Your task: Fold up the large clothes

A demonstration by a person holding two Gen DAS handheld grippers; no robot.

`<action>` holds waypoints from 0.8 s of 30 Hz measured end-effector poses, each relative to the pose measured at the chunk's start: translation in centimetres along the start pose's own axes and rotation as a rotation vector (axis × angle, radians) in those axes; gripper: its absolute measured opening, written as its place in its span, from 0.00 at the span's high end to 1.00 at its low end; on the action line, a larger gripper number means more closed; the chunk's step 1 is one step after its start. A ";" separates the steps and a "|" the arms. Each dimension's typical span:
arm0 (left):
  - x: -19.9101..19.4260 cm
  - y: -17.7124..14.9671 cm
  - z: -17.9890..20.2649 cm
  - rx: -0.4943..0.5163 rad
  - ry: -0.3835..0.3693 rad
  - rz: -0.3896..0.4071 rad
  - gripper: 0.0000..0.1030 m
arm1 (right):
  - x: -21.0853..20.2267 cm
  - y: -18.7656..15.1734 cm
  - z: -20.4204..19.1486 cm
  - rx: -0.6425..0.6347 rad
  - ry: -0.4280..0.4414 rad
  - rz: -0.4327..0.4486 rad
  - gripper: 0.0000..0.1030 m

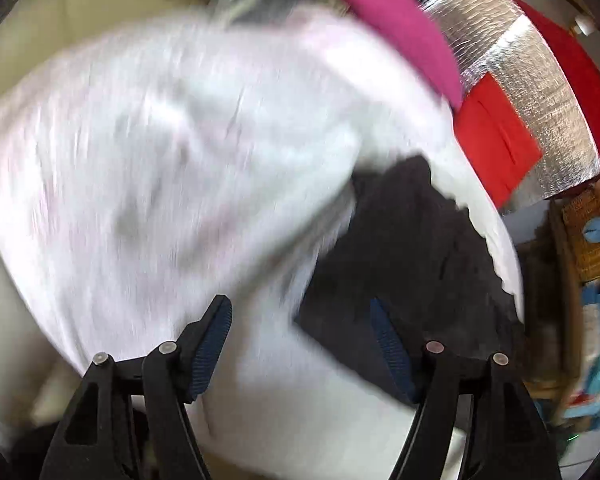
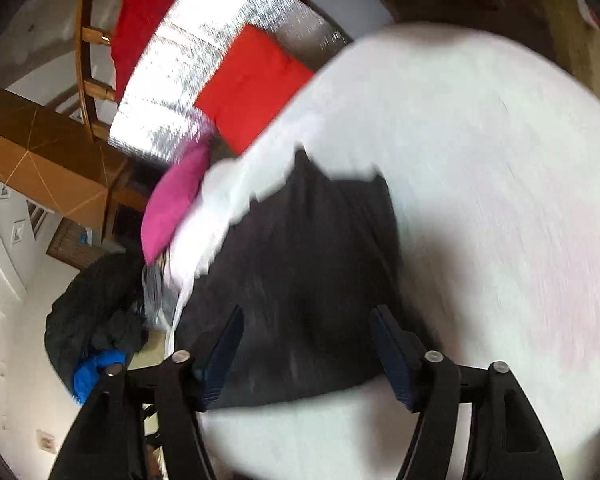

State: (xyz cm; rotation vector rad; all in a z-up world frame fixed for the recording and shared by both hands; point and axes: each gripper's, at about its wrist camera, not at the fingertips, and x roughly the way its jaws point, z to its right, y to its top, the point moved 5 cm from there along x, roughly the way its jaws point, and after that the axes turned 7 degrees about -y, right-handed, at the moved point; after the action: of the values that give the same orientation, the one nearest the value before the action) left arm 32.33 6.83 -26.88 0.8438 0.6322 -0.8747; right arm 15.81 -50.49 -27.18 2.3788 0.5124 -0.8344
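Both sets of jaws stand wide and empty, left gripper [image 1: 300, 344] and right gripper [image 2: 306, 354] over the dark garment [image 2: 300, 280] (both views blurred); likely best to re-grip opposite edges, lifting evenly off the white sheet [image 2: 480, 160].

Home rm: wooden chair [image 2: 88, 40], cushions [image 2: 176, 200], clothes pile [image 2: 96, 320].

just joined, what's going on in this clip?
A person is folding laundry with a handheld gripper in each hand. Both views are motion-blurred. The left gripper and right gripper are both open with nothing between their fingers. Below them a dark garment lies on a large white fabric, which covers most of the surface. Behind sit a magenta cloth and a folded red cloth on a silver foil sheet. Nothing is being held right now.
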 end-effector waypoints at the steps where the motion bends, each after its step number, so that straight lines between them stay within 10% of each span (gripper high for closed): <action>1: 0.5 1.2 0.8 0.033 0.014 0.011 0.26 | 1.0 1.6 -0.5 -0.003 -0.006 0.012 0.32; 9: 11.7 11.1 5.6 0.100 0.010 -0.133 0.22 | 14.7 11.5 -3.0 0.076 -0.080 -0.043 0.31; 19: 20.0 12.9 11.5 0.245 -0.039 -0.243 0.22 | 23.3 12.3 -2.4 -0.049 -0.141 -0.249 0.31; 22: 21.4 12.5 13.6 0.352 -0.053 -0.244 0.23 | 23.1 12.1 -3.0 -0.122 -0.182 -0.206 0.66; 24: 22.0 11.7 15.0 0.472 -0.028 -0.223 0.36 | 22.8 12.1 -2.8 -0.145 -0.217 -0.198 0.72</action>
State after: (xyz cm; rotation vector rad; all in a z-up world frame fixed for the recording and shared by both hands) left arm 55.42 -10.18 -31.62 1.1961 0.5065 -1.2639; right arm 40.01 -54.37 -35.81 2.0991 0.7018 -1.0896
